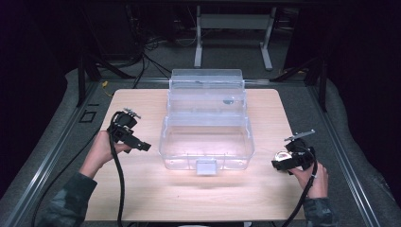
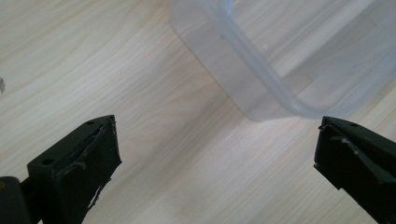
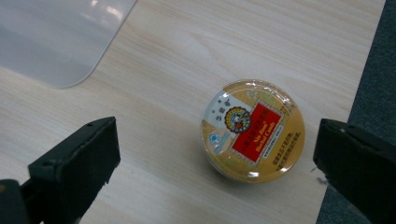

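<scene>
A lab or test room for recording, not a home. A small wooden tabletop [image 1: 142, 198] stands on grey carpet [image 1: 56, 118], ringed by metal rails [image 1: 45, 158]. Cables [image 1: 142, 66] run across the floor at the far side, beside a white frame [image 1: 231, 28]. The surroundings are dark, with light on the tabletop.

Clear box [image 1: 206, 142] blocks mid table [image 1: 142, 198], sides free

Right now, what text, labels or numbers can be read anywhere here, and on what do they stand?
"Herbal Candy": red panel on the lid of the round candy tin.
Line above it on that panel: too blurred to read.
Characters on the white band and the small print: too small.
Clear plastic box: no text.
</scene>
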Available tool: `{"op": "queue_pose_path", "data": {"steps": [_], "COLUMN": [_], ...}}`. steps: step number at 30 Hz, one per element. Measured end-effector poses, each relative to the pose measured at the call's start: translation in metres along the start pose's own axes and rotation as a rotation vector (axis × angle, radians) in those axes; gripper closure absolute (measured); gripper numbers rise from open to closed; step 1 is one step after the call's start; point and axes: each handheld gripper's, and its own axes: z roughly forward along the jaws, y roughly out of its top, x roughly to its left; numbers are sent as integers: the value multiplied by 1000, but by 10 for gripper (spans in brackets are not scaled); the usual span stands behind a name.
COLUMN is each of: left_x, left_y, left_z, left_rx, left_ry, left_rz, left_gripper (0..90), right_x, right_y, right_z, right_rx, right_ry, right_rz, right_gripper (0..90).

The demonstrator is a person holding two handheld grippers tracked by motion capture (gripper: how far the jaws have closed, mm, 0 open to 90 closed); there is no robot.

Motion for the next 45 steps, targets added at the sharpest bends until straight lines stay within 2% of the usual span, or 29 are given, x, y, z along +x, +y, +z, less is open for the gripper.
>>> {"op": "queue_pose_path", "data": {"steps": [1,2,3,4,5,6,7,9,18,24,32,37,38,41,45], "left_x": [1,4,6,7,9,11,13,16,22,25,27,28,28,28,30], "left_y": [-3,-9,-13,-16,-20,-24,-28,-37,-50,-56,-64,-64,-64,-65,-67], "left_z": [0,0,0,1,2,3,3,5,12,14,15,10,9,8,9], "left_rx": [-3,2,8,8,10,20,21,29,24,30,40,27,26,8,15], "left_ry": [1,6,4,6,12,16,15,21,2,6,10,21,21,27,35], "left_rz": [-4,-10,-15,-17,-24,-26,-31,-43,-70,-77,-85,-88,-83,-66,-72], "left_gripper": [1,2,2,1,1,2,1,1,1,1,1,1,1,1,1], "right_x": [-2,-4,-5,-7,-11,-11,-14,-19,-24,-25,-27,-26,-24,-22,-20], "right_y": [2,4,6,7,8,10,10,12,20,22,22,22,24,28,32], "right_z": [3,6,10,14,17,20,24,32,46,56,55,44,40,30,23], "right_rx": [18,27,54,66,76,101,109,154,241,306,302,282,276,266,266], "right_ry": [-27,11,-36,-33,33,-36,-18,-13,-13,-21,-9,8,-12,-14,-17], "right_rz": [8,6,1,6,11,9,13,20,7,0,4,8,0,-16,-28], "right_gripper": [0,0,0,0,0,0,0,0,79,190,200,200,199,200,200]}}
